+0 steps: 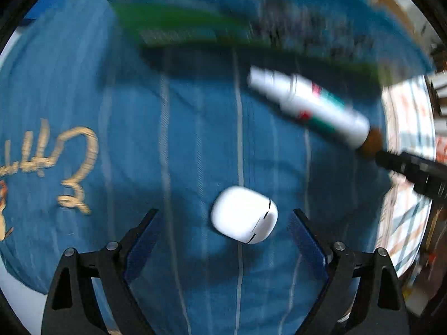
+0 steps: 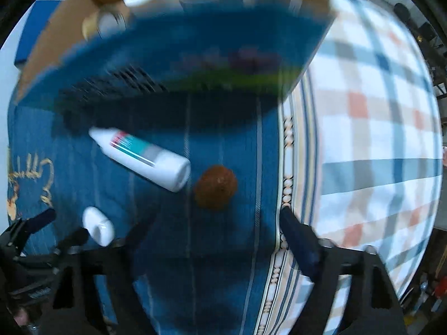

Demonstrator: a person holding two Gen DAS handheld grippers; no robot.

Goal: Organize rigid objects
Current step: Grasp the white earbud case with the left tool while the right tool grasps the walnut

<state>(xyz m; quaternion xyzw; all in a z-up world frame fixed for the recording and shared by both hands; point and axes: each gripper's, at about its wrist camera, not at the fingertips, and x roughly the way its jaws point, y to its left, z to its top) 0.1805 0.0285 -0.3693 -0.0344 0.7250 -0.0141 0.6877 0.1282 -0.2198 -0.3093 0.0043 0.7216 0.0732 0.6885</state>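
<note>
Left gripper [image 1: 225, 217] spread wide, white earbud case [image 1: 244, 214] lying loose between its fingers on the blue striped cloth [image 1: 181, 139]. Right gripper [image 2: 215, 217] gaping too, brown ball [image 2: 215, 187] just ahead, white tube [image 2: 142, 157] beside it, blue cardboard box [image 2: 195, 44] beyond, checked cloth [image 2: 371, 128] alongside.

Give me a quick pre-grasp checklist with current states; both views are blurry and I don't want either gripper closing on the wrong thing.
1. Left gripper open: ok.
2. White earbud case sits between its fingers: ok.
3. Case free of neighbours: ok; the white bottle lies apart.
4. Right gripper open: ok.
5. Brown ball ahead of the right gripper, not yet between its fingers: not ok.
6. Room in the blue box for more items: cannot tell; blurred.
</note>
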